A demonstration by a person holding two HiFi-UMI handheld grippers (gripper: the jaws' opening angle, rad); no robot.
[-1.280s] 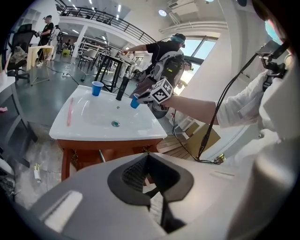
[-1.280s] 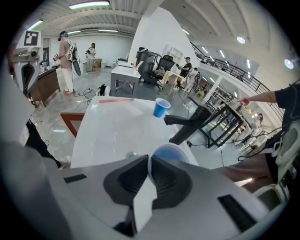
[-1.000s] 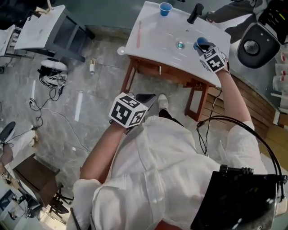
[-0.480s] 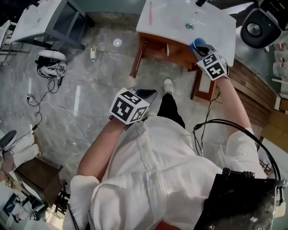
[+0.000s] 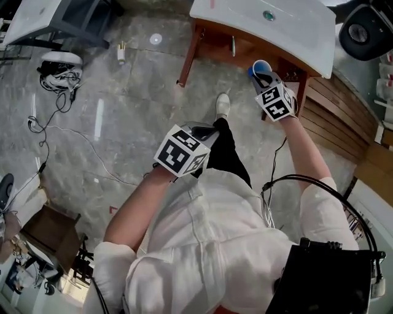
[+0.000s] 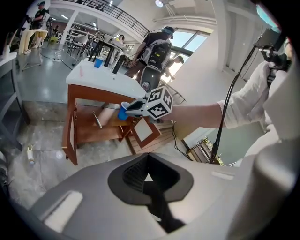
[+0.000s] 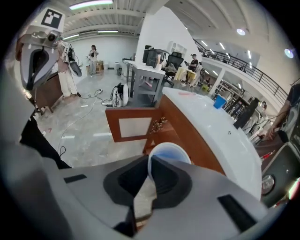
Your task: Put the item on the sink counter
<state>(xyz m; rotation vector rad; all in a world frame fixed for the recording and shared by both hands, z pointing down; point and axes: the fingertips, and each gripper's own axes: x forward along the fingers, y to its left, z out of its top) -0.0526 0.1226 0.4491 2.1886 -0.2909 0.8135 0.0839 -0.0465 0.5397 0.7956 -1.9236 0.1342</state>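
Close to the person's body, the left gripper [image 5: 204, 131] hangs over the floor [image 5: 123, 110]. Its jaws are pressed together with nothing between them.

Further out, the right gripper [image 5: 262, 76] points steeply down. Its jaws stand narrow, pinching the rim of a blue cup [image 5: 258, 64], and the edge of the rim runs between the two pads. The cup's long axis is close to upright, with the mouth facing up and the base toward the floor.

The cup hangs in the air, not on the desk [image 5: 301, 27]. It is just in front of the desk's front edge, before the wooden cabinet [image 5: 215, 42], and the left gripper view shows it lower than the white top.

Beyond it lies the white top with its drain [image 5: 268, 15]. Near the desk's far edge a second cup [image 6: 98, 63], also blue, stands upright, near a dark upright thing [image 6: 117, 64] too small to identify.
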